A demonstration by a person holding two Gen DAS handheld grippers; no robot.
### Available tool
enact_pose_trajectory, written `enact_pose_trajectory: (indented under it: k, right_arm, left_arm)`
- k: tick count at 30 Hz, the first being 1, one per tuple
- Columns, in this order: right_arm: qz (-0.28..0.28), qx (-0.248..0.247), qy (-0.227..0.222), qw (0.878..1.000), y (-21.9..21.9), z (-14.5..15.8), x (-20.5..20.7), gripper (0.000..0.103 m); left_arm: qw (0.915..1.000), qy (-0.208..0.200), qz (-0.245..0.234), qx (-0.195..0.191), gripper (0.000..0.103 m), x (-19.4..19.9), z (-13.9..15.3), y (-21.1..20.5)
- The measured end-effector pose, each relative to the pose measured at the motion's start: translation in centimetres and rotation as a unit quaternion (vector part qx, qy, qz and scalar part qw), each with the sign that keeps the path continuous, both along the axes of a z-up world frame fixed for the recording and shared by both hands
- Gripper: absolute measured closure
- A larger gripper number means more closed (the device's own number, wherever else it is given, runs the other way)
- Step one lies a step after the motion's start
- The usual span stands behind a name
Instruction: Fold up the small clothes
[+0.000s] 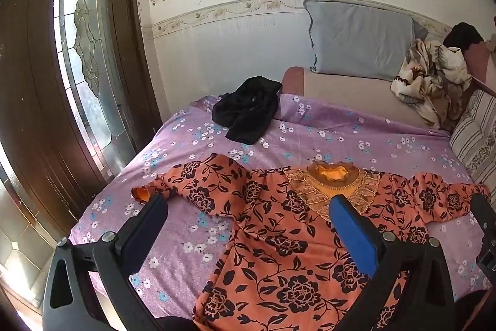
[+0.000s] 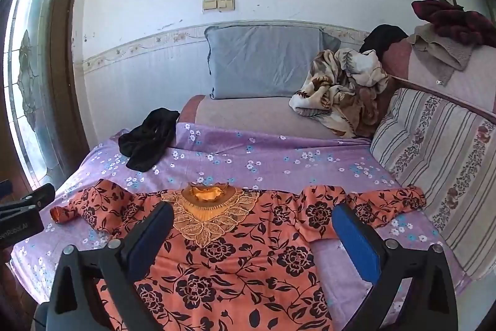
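Note:
An orange dress with black flowers (image 1: 279, 244) (image 2: 235, 256) lies spread flat on the purple flowered sheet (image 1: 341, 129) (image 2: 279, 157), its gold embroidered neckline (image 1: 334, 179) (image 2: 207, 200) toward the far side and both sleeves stretched out. My left gripper (image 1: 248, 216) hovers open above the dress's left shoulder and sleeve, nothing between its fingers. My right gripper (image 2: 252, 222) hovers open over the chest and right shoulder, also holding nothing. A crumpled black garment (image 1: 248, 110) (image 2: 148, 138) lies farther back on the sheet.
A grey pillow (image 2: 266, 61) leans on the wall behind. A beige patterned blanket (image 2: 341, 89) is heaped at the back right beside a striped cushion (image 2: 434, 160). A wooden door with glass (image 1: 77, 51) stands left of the bed.

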State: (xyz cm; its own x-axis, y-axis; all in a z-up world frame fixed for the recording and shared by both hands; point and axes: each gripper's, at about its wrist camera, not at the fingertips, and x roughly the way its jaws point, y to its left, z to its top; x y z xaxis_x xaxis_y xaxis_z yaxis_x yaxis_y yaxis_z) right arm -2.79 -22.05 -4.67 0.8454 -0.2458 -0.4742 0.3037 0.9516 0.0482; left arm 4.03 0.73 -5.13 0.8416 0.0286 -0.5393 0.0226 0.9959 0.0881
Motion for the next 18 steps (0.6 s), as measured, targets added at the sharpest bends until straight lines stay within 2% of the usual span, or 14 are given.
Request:
enact_pose_trajectory:
  k: [8, 10, 18]
  right_arm:
    - [-0.002, 0.001, 0.001, 1.0, -0.3, -0.2, -0.1, 0.0]
    - [-0.003, 0.004, -0.001, 1.0, -0.5, 0.5, -0.5, 0.0]
    - [-0.007, 0.012, -0.003, 1.0, -1.2, -0.1, -0.8, 0.0]
  left_arm:
    - [0.9999, -0.009, 0.014, 0.003, 0.0, 0.5, -1.4, -0.3]
    - [0.9998, -0.01, 0.015, 0.005, 0.0, 0.5, -1.4, -0.5]
    - [0.9998, -0.001, 0.012, 0.014, 0.0, 1.1, -1.6, -1.0]
